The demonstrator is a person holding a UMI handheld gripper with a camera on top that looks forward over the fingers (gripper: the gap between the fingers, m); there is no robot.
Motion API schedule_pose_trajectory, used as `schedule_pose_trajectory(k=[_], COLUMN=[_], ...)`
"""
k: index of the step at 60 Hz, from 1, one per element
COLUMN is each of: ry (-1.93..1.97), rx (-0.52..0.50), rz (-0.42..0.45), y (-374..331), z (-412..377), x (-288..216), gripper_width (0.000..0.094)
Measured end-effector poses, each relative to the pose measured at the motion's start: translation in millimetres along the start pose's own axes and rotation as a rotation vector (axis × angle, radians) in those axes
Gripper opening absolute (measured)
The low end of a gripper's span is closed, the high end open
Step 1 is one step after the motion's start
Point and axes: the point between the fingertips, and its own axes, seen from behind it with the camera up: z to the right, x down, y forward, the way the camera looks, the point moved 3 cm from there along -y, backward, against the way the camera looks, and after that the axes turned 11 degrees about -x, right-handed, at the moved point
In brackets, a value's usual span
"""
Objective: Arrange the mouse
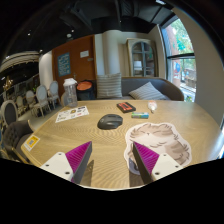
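Gripper view. The setting is an indoor lounge or café: a sofa (140, 90) with cushions stands against the far wall, a window (182, 55) lies to the right, and rows of pale chairs (30, 100) run along the left. The foreground is a broad wooden table (110, 140).

The gripper (113, 158) is positioned low over the near part of the table. Its two fingers stand apart, with bare wood visible between the pink pads (78, 155); nothing is held.

The dark rounded object (110, 121) on the table beyond the fingers is judged to be the mouse. It lies straight ahead, roughly on the centreline between the fingers, and well clear of the tips. Its long axis appears to run across the line of approach, though its outline is too small to confirm.

A light mat with a printed figure (160, 148) lies just right of the right finger and is probably the mouse's intended place. Other items on the table: a printed sheet (71, 114) to the left, a dark red book (126, 106) and a small greenish object (139, 116) further back.

The right finger partly covers the mat's near edge. The mouse's buttons and any cable cannot be made out.
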Motion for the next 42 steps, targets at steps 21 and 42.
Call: schedule_pose_trajectory(k=[21,42], ry=[0.133,0.007], rx=[0.015,0.100], rz=[-0.158,-0.237], y=[176,248], z=[24,9], x=[-52,-56], gripper_width=[0.0845,0.0539])
